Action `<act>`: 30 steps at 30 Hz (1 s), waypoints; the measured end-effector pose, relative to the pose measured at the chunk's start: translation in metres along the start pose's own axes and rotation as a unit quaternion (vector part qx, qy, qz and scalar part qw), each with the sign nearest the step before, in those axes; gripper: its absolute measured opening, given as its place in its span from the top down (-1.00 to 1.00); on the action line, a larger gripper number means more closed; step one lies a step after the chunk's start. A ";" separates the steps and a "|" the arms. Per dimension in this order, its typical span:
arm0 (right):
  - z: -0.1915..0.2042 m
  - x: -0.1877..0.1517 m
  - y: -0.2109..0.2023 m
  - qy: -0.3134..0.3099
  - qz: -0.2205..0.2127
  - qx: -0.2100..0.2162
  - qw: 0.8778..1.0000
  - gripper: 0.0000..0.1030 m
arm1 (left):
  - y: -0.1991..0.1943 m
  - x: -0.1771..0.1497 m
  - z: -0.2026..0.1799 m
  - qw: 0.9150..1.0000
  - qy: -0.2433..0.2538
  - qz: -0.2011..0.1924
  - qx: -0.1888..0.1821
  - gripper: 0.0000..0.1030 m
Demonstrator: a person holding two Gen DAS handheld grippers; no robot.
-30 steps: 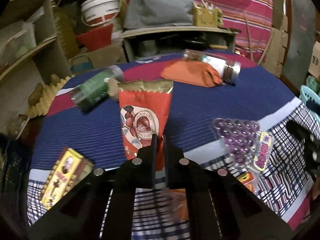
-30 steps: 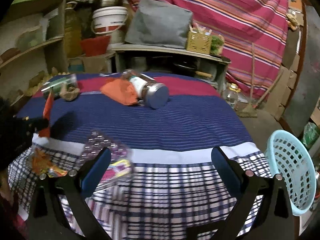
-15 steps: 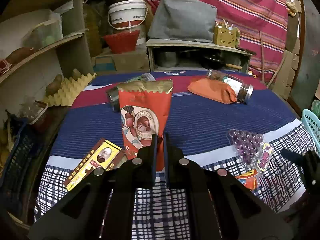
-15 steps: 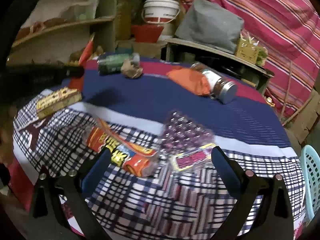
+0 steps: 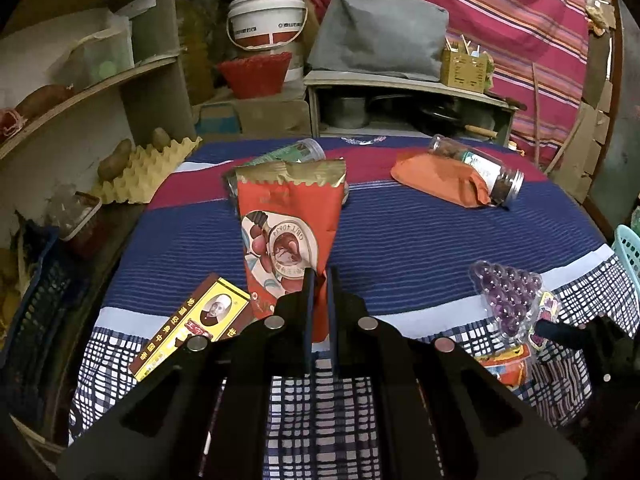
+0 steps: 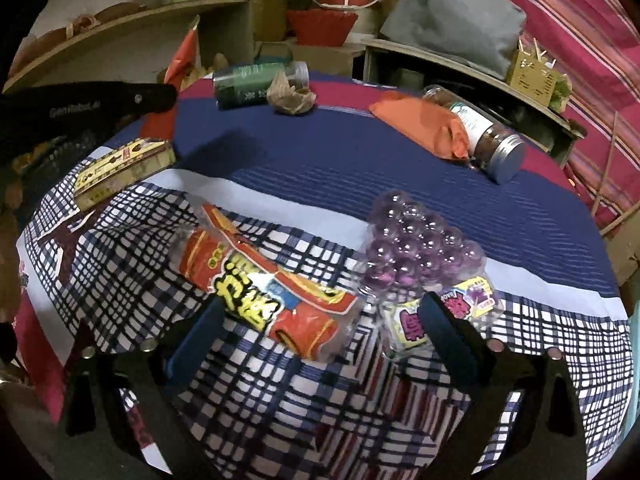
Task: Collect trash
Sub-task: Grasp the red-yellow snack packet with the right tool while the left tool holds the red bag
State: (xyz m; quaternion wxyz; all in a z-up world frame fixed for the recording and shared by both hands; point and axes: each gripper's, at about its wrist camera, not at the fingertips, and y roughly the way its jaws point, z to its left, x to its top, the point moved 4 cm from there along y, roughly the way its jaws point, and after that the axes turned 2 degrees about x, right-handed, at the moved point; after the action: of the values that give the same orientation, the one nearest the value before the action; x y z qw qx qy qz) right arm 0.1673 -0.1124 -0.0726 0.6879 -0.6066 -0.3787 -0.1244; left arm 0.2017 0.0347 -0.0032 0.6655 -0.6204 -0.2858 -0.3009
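My left gripper point(image 5: 319, 280) is shut on a red snack bag with a gold top point(image 5: 290, 220) and holds it upright above the table. It shows edge-on in the right wrist view point(image 6: 182, 60), with the left gripper's arm point(image 6: 80, 106) beside it. My right gripper point(image 6: 320, 312) is open, low over the checked cloth. Between and just beyond its fingers lie a red and yellow snack wrapper point(image 6: 264, 284) and a purple grape-shaped blister pack point(image 6: 416, 252). The blister pack also shows in the left wrist view point(image 5: 508, 296).
A yellow and brown box point(image 5: 188, 328) lies front left. A green jar point(image 6: 256, 84), a crumpled brown wrapper point(image 6: 290, 96), an orange pouch point(image 6: 424, 128) and a clear jar point(image 6: 484, 140) lie at the back. A light blue basket point(image 5: 628, 248) stands at the right edge. Shelves point(image 5: 100, 80) stand left.
The right gripper has swung left and down toward the red and yellow wrapper and the grape pack. The left gripper still holds the red bag, now a little higher and steadier.
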 end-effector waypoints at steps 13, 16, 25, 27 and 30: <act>-0.013 0.006 -0.004 0.046 -0.018 0.056 0.997 0.77 | 0.004 -0.001 -0.006 1.000 0.013 0.000 0.009 0.91; -0.015 0.005 -0.006 0.050 -0.018 0.062 0.997 0.79 | 0.004 -0.001 -0.006 1.000 0.012 0.001 0.011 0.91; -0.042 0.012 -0.033 0.093 -0.076 0.033 0.992 0.88 | 0.003 0.000 -0.007 1.000 0.014 -0.002 0.013 0.91; -0.053 0.014 -0.041 0.105 -0.093 0.023 0.990 0.89 | 0.003 0.001 -0.008 1.000 0.013 -0.004 0.010 0.91; -0.070 0.014 -0.053 0.122 -0.111 0.006 0.986 0.91 | 0.002 0.002 -0.010 1.000 0.015 -0.006 0.009 0.91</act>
State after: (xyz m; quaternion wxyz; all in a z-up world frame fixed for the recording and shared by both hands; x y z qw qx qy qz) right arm 0.1695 -0.1858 -0.0225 0.7147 -0.5369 -0.3574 -0.2705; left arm 0.2047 0.0251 -0.0037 0.6732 -0.6083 -0.2821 -0.3117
